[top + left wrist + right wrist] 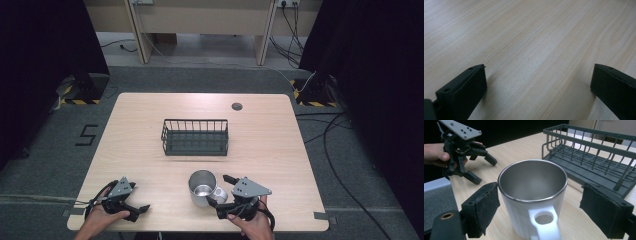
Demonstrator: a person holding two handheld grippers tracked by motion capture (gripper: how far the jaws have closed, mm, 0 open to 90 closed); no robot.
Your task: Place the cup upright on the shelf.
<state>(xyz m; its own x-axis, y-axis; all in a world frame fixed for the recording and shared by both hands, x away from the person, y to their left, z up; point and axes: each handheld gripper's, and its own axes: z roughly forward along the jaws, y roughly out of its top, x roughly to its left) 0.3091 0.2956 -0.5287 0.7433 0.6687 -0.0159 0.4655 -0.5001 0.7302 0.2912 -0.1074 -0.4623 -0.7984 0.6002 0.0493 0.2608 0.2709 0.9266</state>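
Down at the near edge of the wooden table (150, 107), a white mug (201, 189) with a shiny steel lining stands upright, its handle turned toward the person's right hand (255, 224). That hand holds the right gripper (224, 191), whose 2 jaws are spread wide, 1 on each side of the handle. From the right gripper view, the mug (534, 195) sits between the padded jaws with its handle pointing straight back at the camera; the left pad is just beside the mug's wall, perhaps brushing it, while the other stands apart, so the right gripper (539, 202) is released and grips nothing.

Beyond the mug, near the middle of the table, sits a dark wire basket (195, 136), holding nothing, with a solid base and barred sides; in the right gripper view the basket (596, 152) lies just behind and to the right of the mug.

The left gripper (141, 211) rests low near the table's near left corner, held by the left hand (102, 216), well apart from the mug. Its own camera shows the left gripper (537, 82) with jaws parted wide over bare wood grain, nothing between them. From the right gripper view the left gripper (484, 168) also reads as open
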